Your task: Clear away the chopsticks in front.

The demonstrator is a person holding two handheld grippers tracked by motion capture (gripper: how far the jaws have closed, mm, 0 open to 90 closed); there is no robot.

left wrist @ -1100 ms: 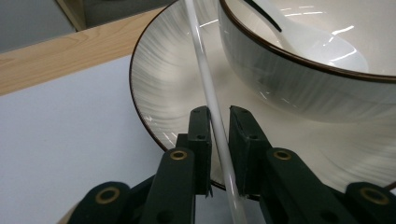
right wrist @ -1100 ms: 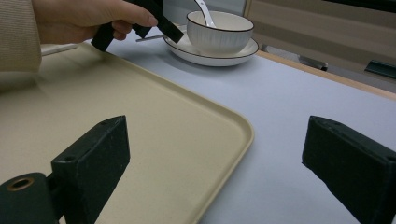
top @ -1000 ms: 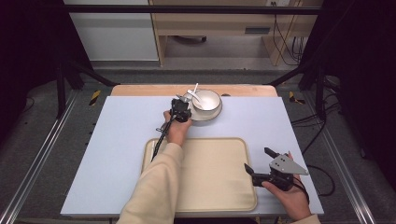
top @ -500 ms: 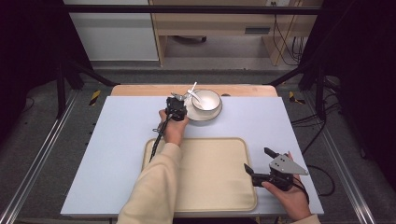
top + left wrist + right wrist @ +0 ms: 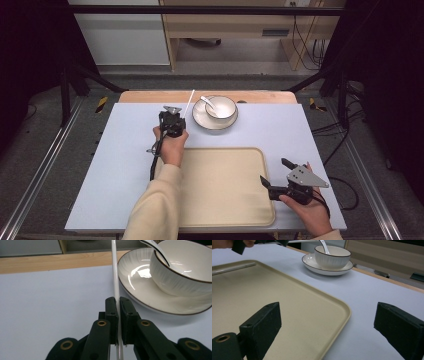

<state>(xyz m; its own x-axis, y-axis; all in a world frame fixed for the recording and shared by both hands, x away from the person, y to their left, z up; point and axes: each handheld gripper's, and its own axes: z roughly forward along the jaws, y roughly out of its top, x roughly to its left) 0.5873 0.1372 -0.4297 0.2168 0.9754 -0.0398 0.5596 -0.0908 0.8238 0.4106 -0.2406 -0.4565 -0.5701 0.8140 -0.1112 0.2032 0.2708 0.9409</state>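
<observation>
held thing: a thin white chopstick (image 5: 115,277) sat clamped between the jaws of the left gripper (image 5: 172,116), the pads pressed flat on it low on its length.
long axis: in the high view the chopstick (image 5: 188,102) ran from the jaws toward about 1 o'clock, tilted upward, its free end up near the wooden table edge (image 5: 140,96).
left jaws: pinched narrow on the stick, nothing else between them.
bowl: a white bowl (image 5: 220,106) with a white spoon (image 5: 209,102) in it stood on a saucer (image 5: 200,119); from the left gripper it lay at roughly 2 o'clock, near but apart.
stick against saucer: in the left gripper view the stick passed just beside the saucer's left rim (image 5: 125,275); I could not tell whether they touched.
tray: the beige tray (image 5: 220,200) lay at about 5 o'clock from the left gripper, on the pale blue mat (image 5: 115,150), and bare.
right gripper: the right gripper (image 5: 274,174) rested at the tray's right edge with its jaws spread wide and nothing in them.
nearer hand: the left, already gripping the stick; the right was well apart from stick and bowl.
judgement: the coming move probably turned on swinging the stick's long axis round to 5 o'clock, down toward the tray.
</observation>
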